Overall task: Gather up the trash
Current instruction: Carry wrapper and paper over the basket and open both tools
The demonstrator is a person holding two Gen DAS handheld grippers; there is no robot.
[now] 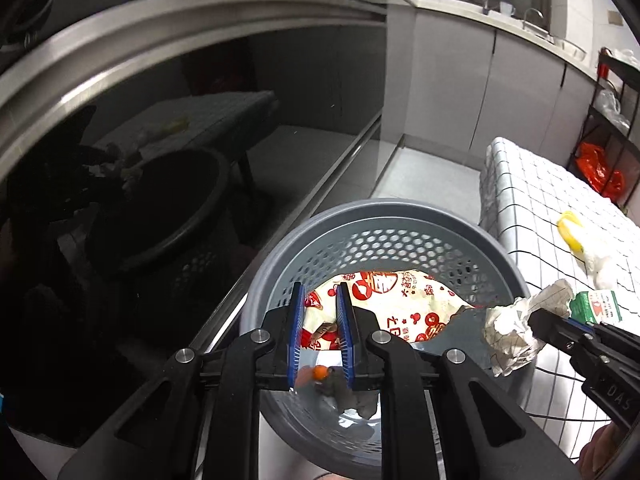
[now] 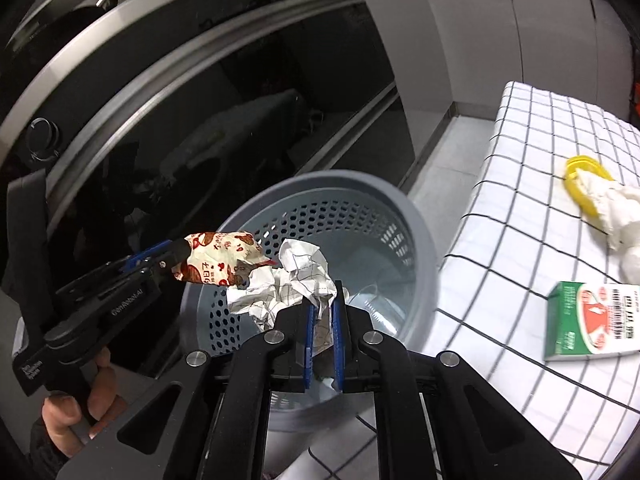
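Left gripper (image 1: 320, 332) is pinching a red-and-white snack wrapper (image 1: 394, 304) above the grey perforated bin (image 1: 400, 216). Right gripper (image 2: 323, 334) is clamping a crumpled paper ball (image 2: 292, 284) over the same bin, both loads nearly touching. Beside the bin, the checked-cloth worktop (image 2: 516, 208) is carrying a green carton (image 2: 592, 322), white tissue (image 2: 624, 216) and yellow scrap (image 2: 580, 176). A dark glass door (image 2: 200, 128) is standing close behind.

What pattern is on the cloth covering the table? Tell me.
White with a thin dark grid of squares on the tablecloth; clearest in the right wrist view.
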